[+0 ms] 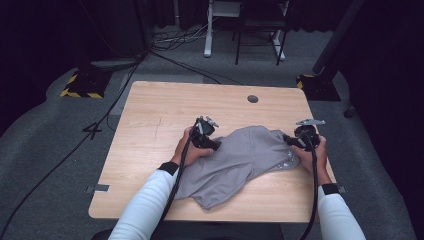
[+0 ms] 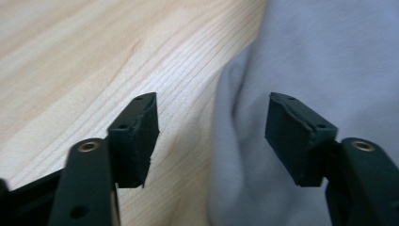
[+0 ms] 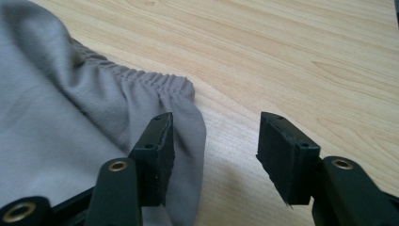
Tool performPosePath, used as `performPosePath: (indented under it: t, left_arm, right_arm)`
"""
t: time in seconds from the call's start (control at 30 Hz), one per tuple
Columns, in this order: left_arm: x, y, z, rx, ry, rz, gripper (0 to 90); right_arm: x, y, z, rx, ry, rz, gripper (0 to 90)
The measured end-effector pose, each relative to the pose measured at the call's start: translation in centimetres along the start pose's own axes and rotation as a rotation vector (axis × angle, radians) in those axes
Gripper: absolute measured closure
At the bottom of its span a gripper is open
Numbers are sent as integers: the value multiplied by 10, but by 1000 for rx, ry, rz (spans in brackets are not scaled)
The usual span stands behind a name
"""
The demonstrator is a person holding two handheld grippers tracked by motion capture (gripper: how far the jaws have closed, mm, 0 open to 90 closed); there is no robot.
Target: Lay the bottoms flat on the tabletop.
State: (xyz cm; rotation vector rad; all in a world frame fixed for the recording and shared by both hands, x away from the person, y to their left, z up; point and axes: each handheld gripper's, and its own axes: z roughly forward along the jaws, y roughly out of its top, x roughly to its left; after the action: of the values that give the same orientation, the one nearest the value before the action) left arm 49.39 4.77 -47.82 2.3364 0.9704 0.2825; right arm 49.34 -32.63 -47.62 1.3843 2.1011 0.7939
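Left gripper [image 2: 211, 136]: jaws spread, nothing pinched. One pad hangs over bare wood, the other over grey cloth, so the garment's near fold edge runs up between them. Not pressing on anything.

Right gripper [image 3: 214, 160]: also spread, nothing held. One pad sits over the corner of the cloth just below the elastic band, the other over bare table [image 3: 306, 56]. The edge of the fabric lies in the gap but isn't clamped.

Key relation: the grey garment [image 1: 245, 160], which looks like shorts or a similar piece with a gathered elastic waistband [image 3: 155, 77], lies between the two grippers, long axis running diagonally from the near-left toward the far-right of the table. In the high view the left gripper [image 1: 212, 144] is at its left upper edge and the right gripper [image 1: 292, 141] at its right end by the waistband. Both are right at the cloth; neither is clearly nearer. Each jaw pair straddles an edge, so I judge a closing pinch at each end is what's set up.

Garment look: plain matte grey knit, soft, rumpled, partly folded over itself, with a pale printed patch [image 1: 289, 161] near the right end. It sits on the near-right half of the wooden table.
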Motion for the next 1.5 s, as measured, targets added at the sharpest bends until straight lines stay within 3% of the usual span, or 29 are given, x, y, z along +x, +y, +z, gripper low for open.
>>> performPosePath:
  t: [0.07,0.1,0.2,0.27,0.37,0.43,0.47,0.53,0.63,0.73,0.83,0.9,0.93,1.1,1.17,1.27,1.37,1.43,1.5]
  left_arm:
    - [-1,0,6,27,-10,6,384]
    - [-1,0,6,18,-25,0,387]
    - [-5,0,5,22,-29,25,455]
    - [-8,-2,4,19,-76,50,552]
    - [-10,-4,2,24,-103,75,715]
    - [-9,-5,0,15,-78,85,820]
    - [-9,-6,0,8,-65,86,836]
    - [-5,-7,-5,-27,-38,77,845]
    - [4,-6,-21,-120,-8,31,845]
    - [12,-1,-43,-207,30,6,842]
    - [18,3,-59,-241,51,-2,842]
    - [20,1,-61,-220,22,9,836]
    - [20,-1,-60,-205,18,21,836]
    - [15,-20,-48,-156,-46,60,833]
    - [10,-27,-43,-143,-69,74,835]
    - [-1,-37,-40,-126,-99,117,840]
    - [-13,-47,-43,-128,-113,143,842]
    - [-20,-55,-47,-129,-120,168,840]
    - [-28,-65,-51,-127,-128,179,832]
  right_arm:
    - [2,-2,8,32,11,-6,436]
    - [3,-2,12,58,7,-20,427]
    - [4,-2,13,49,28,-12,447]
    - [5,-2,13,53,67,-13,464]
    - [10,-2,12,57,132,-29,634]
    - [13,-1,11,68,139,-43,734]
    - [15,0,10,66,112,-61,803]
    - [17,1,7,51,79,-72,869]
    - [16,7,-5,-33,45,-75,897]
    - [16,16,-19,-102,42,-71,898]
    - [17,25,-27,-127,47,-76,897]
    - [19,29,-26,-127,48,-71,854]
    - [21,29,-24,-120,42,-75,771]
    - [33,26,5,-29,58,-92,559]
    - [38,23,17,21,59,-91,547]
    - [39,19,23,55,77,-88,576]
    - [40,11,19,47,118,-91,750]
    - [44,6,12,40,119,-123,829]
    - [48,-2,4,46,155,-152,852]
